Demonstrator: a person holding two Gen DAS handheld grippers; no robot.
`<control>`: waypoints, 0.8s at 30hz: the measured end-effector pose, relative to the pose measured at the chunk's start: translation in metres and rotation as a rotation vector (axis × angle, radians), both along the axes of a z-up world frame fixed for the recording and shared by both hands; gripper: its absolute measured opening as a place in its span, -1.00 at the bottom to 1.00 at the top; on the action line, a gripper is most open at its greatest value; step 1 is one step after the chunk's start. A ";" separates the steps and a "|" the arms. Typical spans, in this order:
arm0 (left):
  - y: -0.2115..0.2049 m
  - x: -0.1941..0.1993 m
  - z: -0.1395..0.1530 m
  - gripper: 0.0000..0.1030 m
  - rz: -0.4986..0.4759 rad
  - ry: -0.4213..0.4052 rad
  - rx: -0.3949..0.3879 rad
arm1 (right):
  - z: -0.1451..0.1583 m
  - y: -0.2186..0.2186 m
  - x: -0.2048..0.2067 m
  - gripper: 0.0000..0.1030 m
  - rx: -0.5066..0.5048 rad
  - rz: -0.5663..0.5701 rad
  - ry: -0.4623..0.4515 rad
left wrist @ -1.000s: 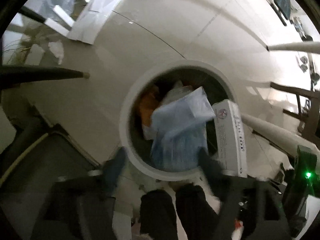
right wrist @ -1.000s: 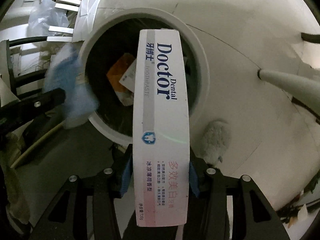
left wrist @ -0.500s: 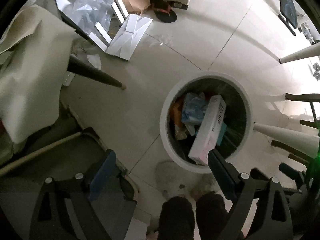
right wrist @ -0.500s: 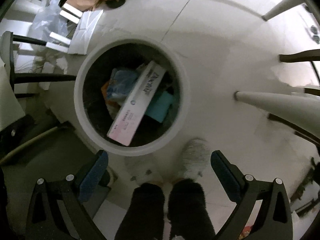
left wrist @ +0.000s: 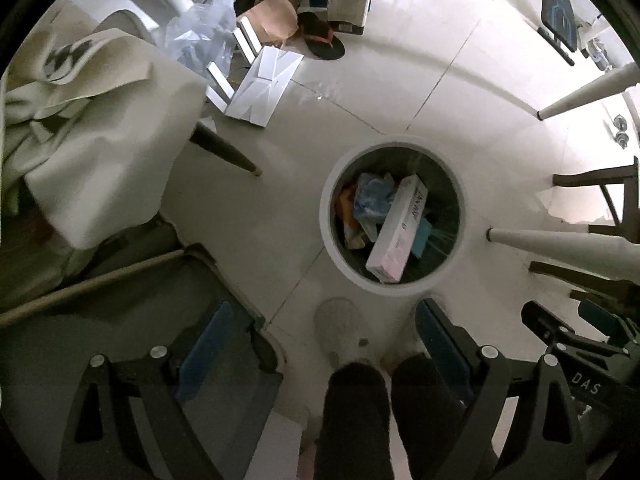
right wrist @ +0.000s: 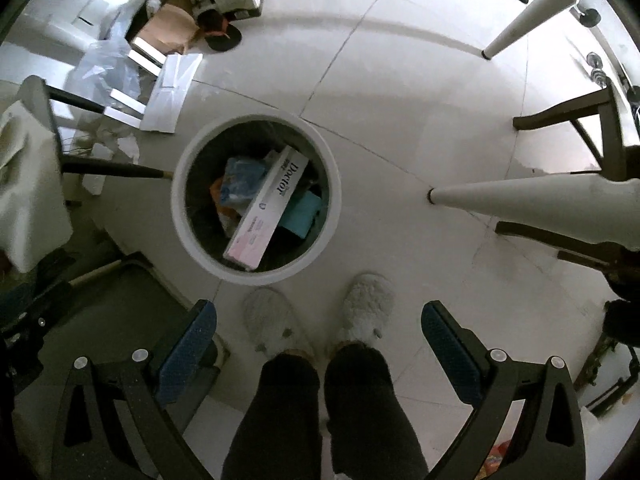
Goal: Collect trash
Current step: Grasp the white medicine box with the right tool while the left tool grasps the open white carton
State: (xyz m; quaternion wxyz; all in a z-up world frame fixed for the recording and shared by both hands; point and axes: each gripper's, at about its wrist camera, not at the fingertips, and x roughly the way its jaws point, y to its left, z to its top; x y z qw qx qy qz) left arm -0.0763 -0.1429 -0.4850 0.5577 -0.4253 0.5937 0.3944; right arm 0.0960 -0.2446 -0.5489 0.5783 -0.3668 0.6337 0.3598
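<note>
**Pale tiled floor, bin loaded**

Pale floor tiles surround the white bin [right wrist: 256, 276]; the toothpaste box [right wrist: 267, 215] and blue wrapper [left wrist: 372, 196] lie inside. Left hand-held gripper [left wrist: 320, 344] and right hand-held gripper [right wrist: 318, 344] both gape wide, empty. Next: seek remaining litter, perhaps the flattened white carton [left wrist: 264, 88].

This looks like a lived-in room of a home, seen from above over a pale tiled floor [right wrist: 400, 92]. A round white waste bin [right wrist: 180, 216] stands at the middle, with a toothpaste carton [right wrist: 268, 212] and wrappers inside. The person wears fluffy white slippers [right wrist: 364, 308] at six o'clock. Tapered white table legs [right wrist: 512, 196] and dark chair legs [right wrist: 568, 112] stand at three o'clock. At eleven o'clock lie flattened cardboard [left wrist: 264, 88], a plastic bag [left wrist: 200, 36] and a sandal [left wrist: 322, 38]; a draped cloth [left wrist: 100, 136] sits at nine o'clock.
</note>
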 end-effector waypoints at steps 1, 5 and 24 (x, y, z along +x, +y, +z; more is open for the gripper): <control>-0.001 -0.002 0.013 0.82 0.005 -0.002 0.003 | 0.012 -0.001 -0.001 1.00 0.009 0.002 -0.002; -0.004 -0.006 0.059 0.82 0.008 -0.005 0.025 | 0.069 -0.005 -0.003 1.00 0.043 0.019 -0.007; 0.008 0.005 0.285 0.82 0.006 -0.007 0.237 | 0.341 -0.005 0.022 1.00 0.232 -0.036 0.042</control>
